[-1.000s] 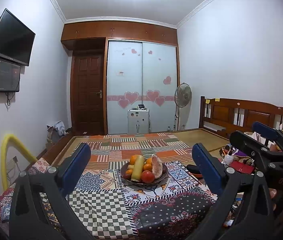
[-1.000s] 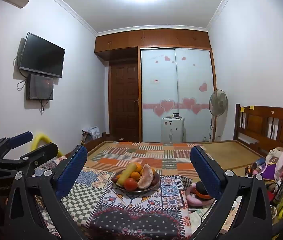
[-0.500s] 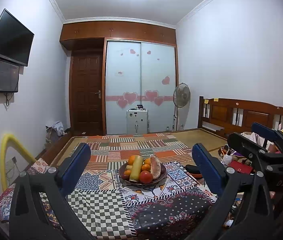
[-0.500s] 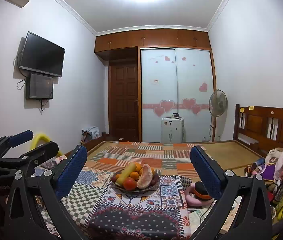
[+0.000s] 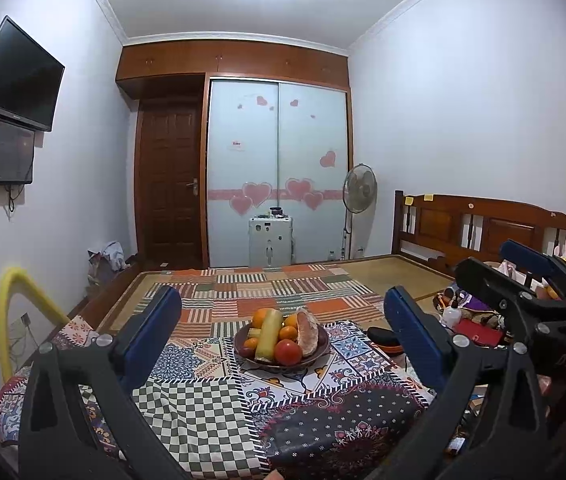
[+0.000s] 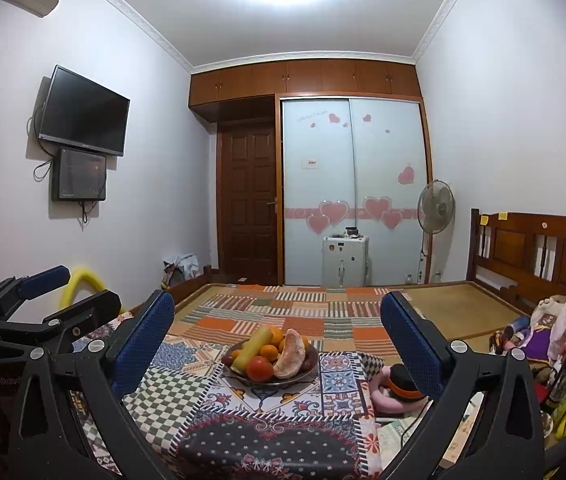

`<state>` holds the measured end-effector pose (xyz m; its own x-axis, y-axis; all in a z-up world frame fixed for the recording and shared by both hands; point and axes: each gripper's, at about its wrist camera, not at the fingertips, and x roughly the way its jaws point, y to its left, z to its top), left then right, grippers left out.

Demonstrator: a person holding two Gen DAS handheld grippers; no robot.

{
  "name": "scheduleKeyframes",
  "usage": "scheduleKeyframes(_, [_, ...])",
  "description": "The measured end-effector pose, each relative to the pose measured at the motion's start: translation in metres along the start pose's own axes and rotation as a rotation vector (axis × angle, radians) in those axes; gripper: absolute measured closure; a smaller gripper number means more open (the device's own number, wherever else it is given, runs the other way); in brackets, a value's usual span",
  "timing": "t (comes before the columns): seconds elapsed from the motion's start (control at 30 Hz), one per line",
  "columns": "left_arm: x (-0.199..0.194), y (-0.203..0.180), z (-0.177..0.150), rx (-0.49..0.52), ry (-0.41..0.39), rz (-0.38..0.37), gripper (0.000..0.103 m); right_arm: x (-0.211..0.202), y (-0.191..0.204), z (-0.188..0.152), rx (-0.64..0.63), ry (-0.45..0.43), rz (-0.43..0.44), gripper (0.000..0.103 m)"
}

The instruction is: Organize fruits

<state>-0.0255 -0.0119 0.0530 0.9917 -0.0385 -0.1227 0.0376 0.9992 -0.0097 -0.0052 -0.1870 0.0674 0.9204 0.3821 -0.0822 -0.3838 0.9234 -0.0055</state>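
Note:
A dark bowl (image 5: 243, 354) of fruit sits on a patchwork cloth (image 5: 203, 408). It holds a yellow-green cylinder fruit (image 5: 269, 334), a red tomato (image 5: 287, 352), oranges (image 5: 261, 317) and a peeled pomelo segment (image 5: 307, 330). The bowl also shows in the right wrist view (image 6: 299, 376). My left gripper (image 5: 283, 334) is open and empty, held back from the bowl. My right gripper (image 6: 277, 336) is open and empty, also short of the bowl. Each gripper shows at the edge of the other's view.
A bed with a mat (image 5: 383, 276) and wooden headboard (image 5: 479, 224) lies behind. Toys and bottles (image 6: 563, 344) clutter the right side. A pink and orange object (image 6: 397, 384) lies right of the cloth. A fan (image 5: 359, 188), wardrobe (image 5: 279, 168) and TV (image 5: 17, 74) stand around.
Both views have shifted slightly; the bowl sits a little further left in the left wrist view. Both grippers stay open.

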Motion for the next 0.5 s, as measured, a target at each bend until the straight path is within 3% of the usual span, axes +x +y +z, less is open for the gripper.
scheduleKeyframes(0.5, [0.0045, 0.0035, -0.0020, -0.003, 0.016, -0.009, 0.000, 0.0022, -0.0022, 0.0014, 0.010, -0.004, -0.003, 0.000])
